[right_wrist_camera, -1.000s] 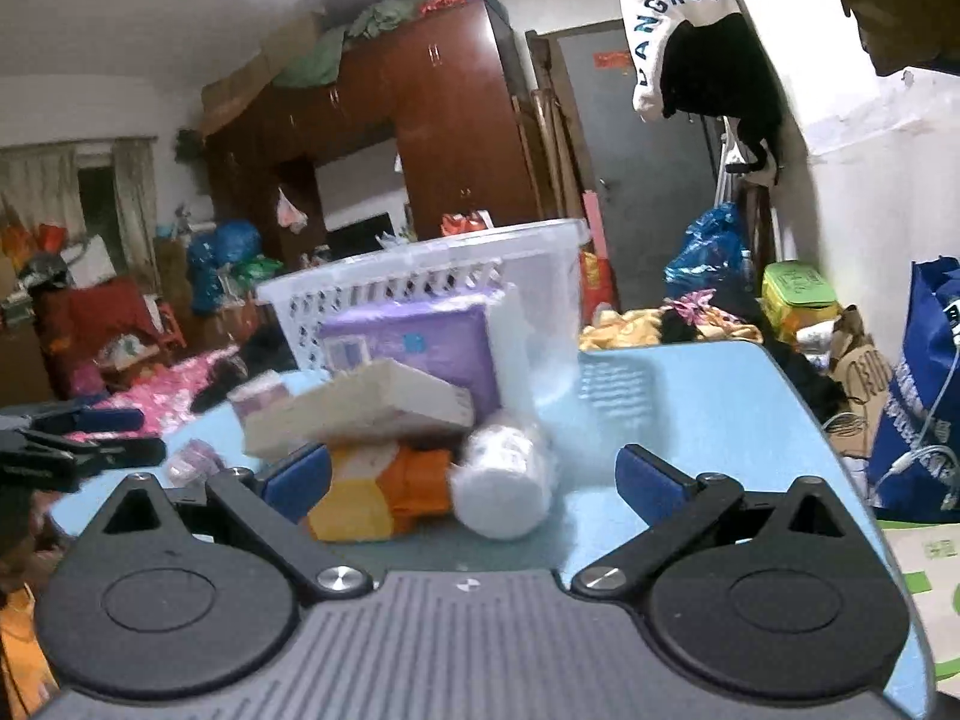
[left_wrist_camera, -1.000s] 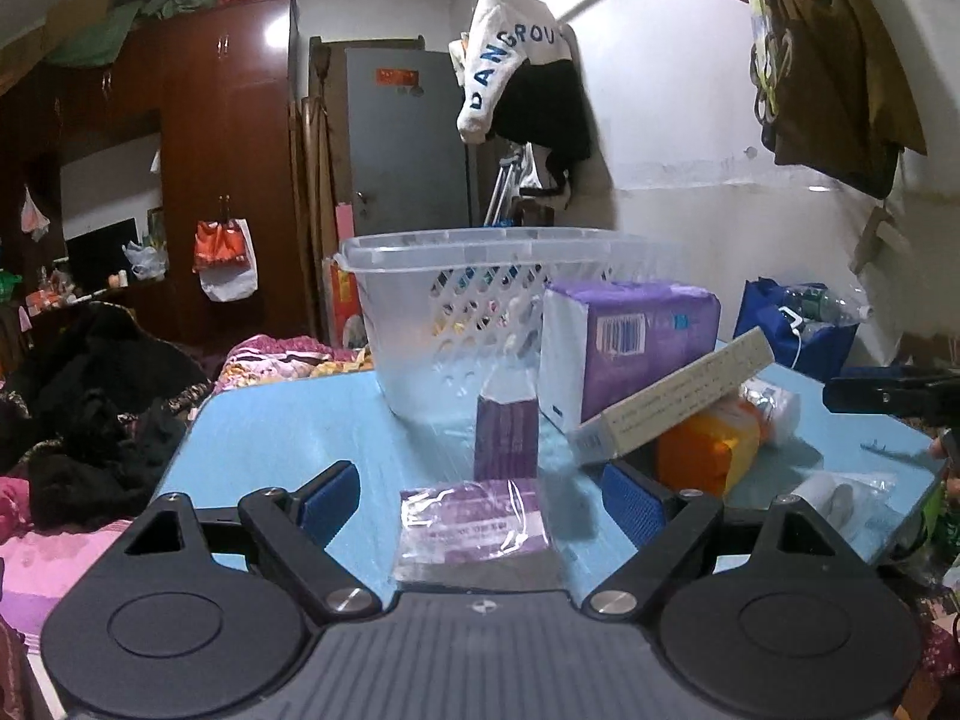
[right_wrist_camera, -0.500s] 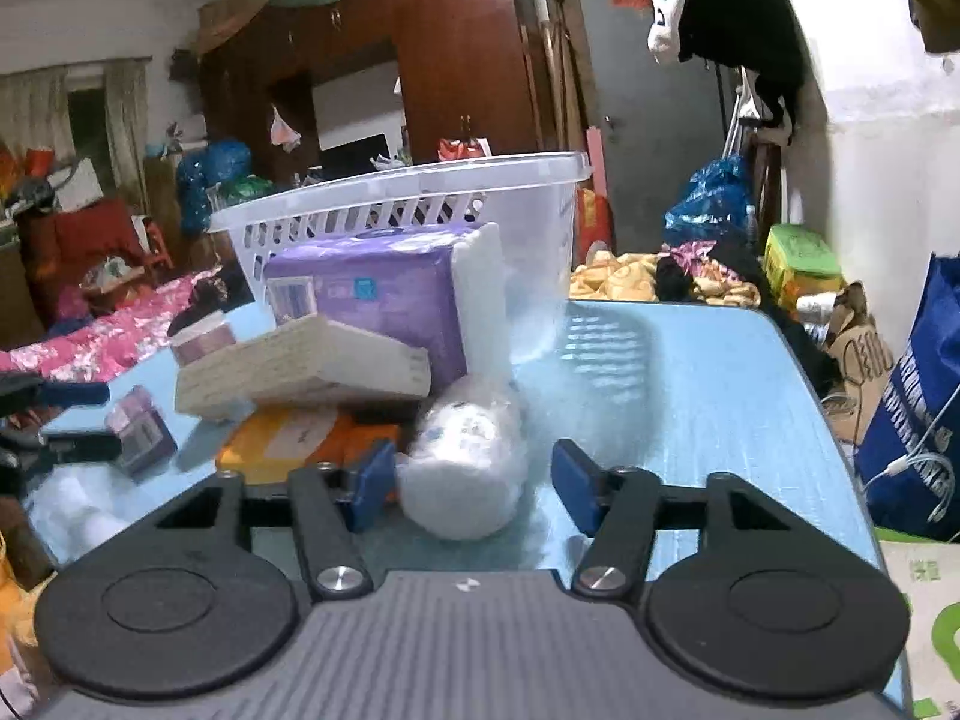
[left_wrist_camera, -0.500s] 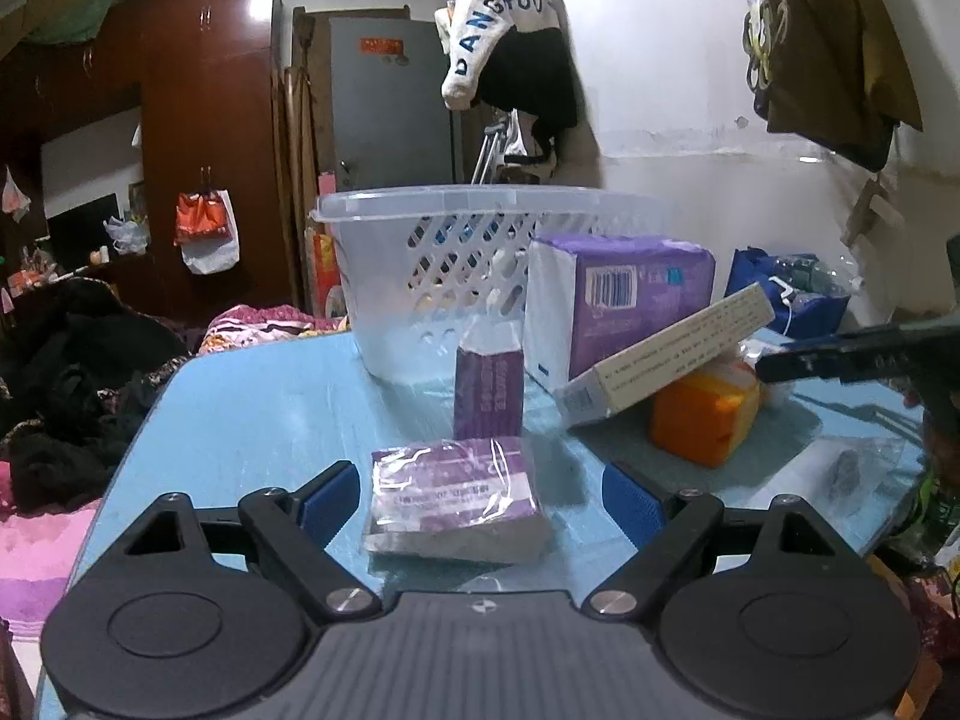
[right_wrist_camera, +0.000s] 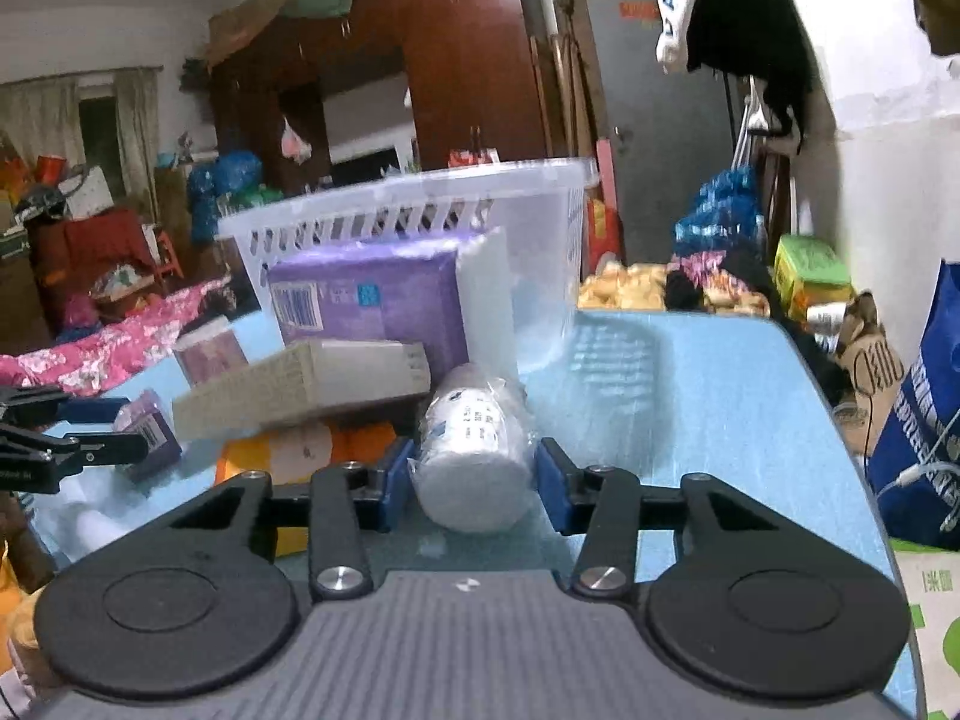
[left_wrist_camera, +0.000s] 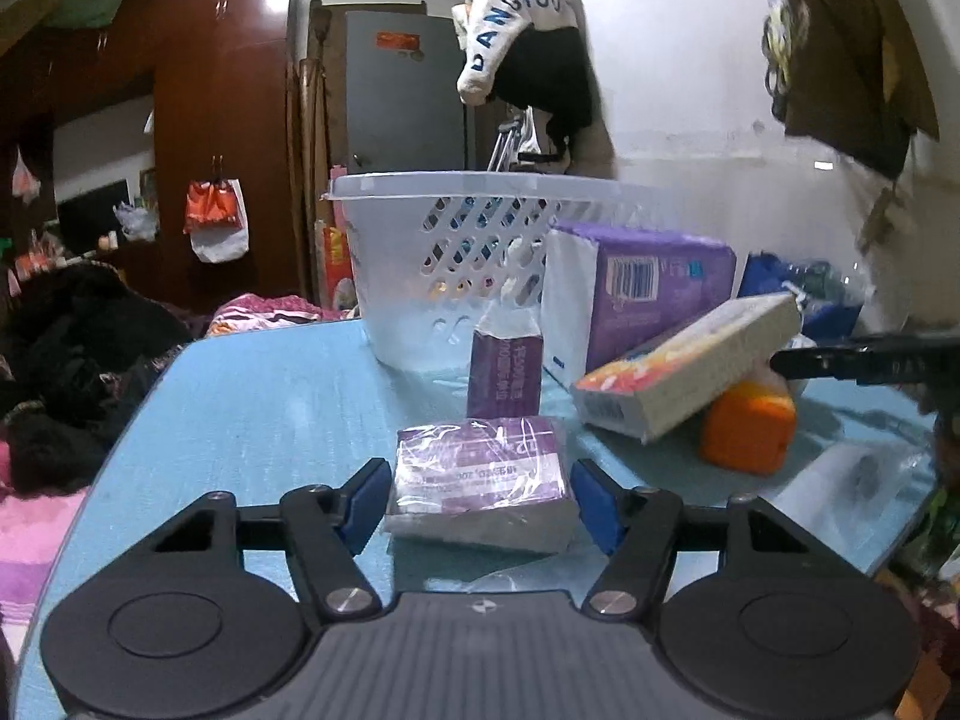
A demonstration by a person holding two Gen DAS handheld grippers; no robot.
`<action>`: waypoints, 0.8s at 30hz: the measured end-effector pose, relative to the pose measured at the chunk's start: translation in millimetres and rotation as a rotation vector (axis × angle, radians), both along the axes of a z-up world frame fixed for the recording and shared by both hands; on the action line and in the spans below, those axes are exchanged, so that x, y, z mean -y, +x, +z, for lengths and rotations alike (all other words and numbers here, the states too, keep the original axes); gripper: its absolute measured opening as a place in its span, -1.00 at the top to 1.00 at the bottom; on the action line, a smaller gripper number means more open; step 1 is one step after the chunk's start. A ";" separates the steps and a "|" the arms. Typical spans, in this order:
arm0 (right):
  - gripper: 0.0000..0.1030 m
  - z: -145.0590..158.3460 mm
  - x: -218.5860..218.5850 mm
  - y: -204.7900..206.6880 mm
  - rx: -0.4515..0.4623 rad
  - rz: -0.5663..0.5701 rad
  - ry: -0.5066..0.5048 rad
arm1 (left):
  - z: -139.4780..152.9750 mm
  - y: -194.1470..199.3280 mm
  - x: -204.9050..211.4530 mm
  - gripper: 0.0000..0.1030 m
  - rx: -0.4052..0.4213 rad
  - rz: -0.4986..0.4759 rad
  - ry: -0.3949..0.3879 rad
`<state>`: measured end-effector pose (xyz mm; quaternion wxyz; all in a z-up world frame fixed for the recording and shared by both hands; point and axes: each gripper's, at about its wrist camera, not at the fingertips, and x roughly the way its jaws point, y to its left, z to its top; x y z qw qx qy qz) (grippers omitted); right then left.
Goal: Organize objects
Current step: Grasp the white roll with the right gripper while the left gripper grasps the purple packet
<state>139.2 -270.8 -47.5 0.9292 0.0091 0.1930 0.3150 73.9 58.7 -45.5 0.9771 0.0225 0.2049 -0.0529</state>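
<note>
My left gripper has its blue pads against both sides of a flat purple packet wrapped in clear plastic lying on the blue table. My right gripper is closed around a white roll wrapped in clear plastic. A clear plastic basket stands at the back of the table; it also shows in the right wrist view. In front of it lie a large purple pack, a long cardboard box, an orange pack and a small upright purple box.
A crumpled clear bag lies at the table's right edge. A bed with dark clothes is left of the table. A blue bag hangs beyond the table's right side. Wardrobes and a grey door stand behind.
Both grippers have closed from wide open: the left onto the flat purple packet, the right onto the white roll. Both moved forward towards their objects.
</note>
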 end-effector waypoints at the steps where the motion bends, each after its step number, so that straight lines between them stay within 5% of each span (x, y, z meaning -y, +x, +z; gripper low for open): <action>1: 0.08 -0.2 1.8 -1.2 0.007 -0.001 0.012 | -0.2 -0.3 -0.4 -0.33 0.008 0.009 0.002; 13: 0.09 1.4 15.2 -9.5 0.092 -0.041 0.150 | 14.8 -18.1 0.0 -0.33 0.135 0.005 -0.008; 24: 0.09 4.4 14.5 -11.7 0.126 -0.064 0.158 | 18.8 -23.3 -1.7 -0.33 0.172 0.002 -0.011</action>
